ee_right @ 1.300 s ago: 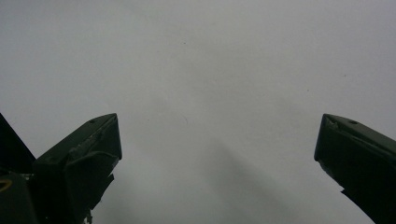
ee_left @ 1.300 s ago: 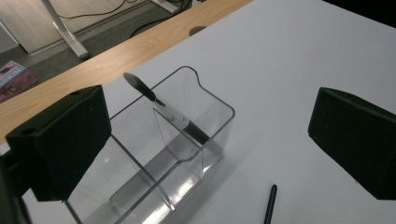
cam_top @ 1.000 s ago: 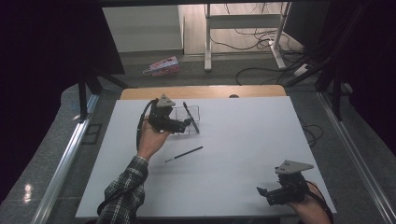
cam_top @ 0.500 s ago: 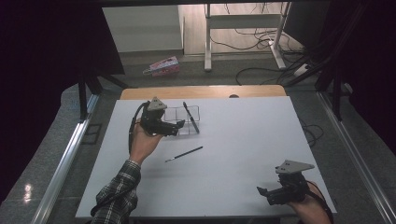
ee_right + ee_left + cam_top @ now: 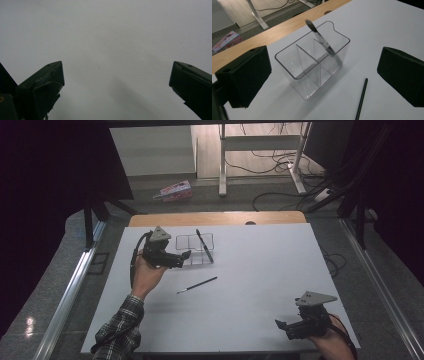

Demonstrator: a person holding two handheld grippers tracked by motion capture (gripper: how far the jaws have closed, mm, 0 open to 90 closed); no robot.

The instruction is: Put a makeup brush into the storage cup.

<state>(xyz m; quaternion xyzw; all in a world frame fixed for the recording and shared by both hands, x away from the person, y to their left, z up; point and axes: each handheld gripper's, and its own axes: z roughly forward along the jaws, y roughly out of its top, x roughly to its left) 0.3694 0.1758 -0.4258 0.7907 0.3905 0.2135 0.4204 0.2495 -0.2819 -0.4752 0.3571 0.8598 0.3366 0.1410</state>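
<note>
A clear plastic organiser [image 5: 194, 248] [image 5: 312, 65] with three compartments stands at the back of the white table [image 5: 260, 270]. A black pen [image 5: 204, 245] [image 5: 322, 40] leans in its right-hand compartment. A second black pen [image 5: 197, 285] [image 5: 361, 98] lies flat on the table in front of the organiser. My left gripper [image 5: 186, 256] [image 5: 324, 82] is open, held just left of the organiser, with nothing between its jaws. My right gripper [image 5: 281, 328] [image 5: 117, 82] is open low over bare table at the front right.
A strip of wooden tabletop [image 5: 215, 218] runs behind the white sheet. Beyond it on the floor lie a pink box [image 5: 173, 191], cables [image 5: 280, 200] and a desk frame [image 5: 260, 160]. Metal rails [image 5: 70, 290] flank the table.
My left gripper has drawn back to the left and slightly toward me, away from the organiser. The right gripper has stayed put.
</note>
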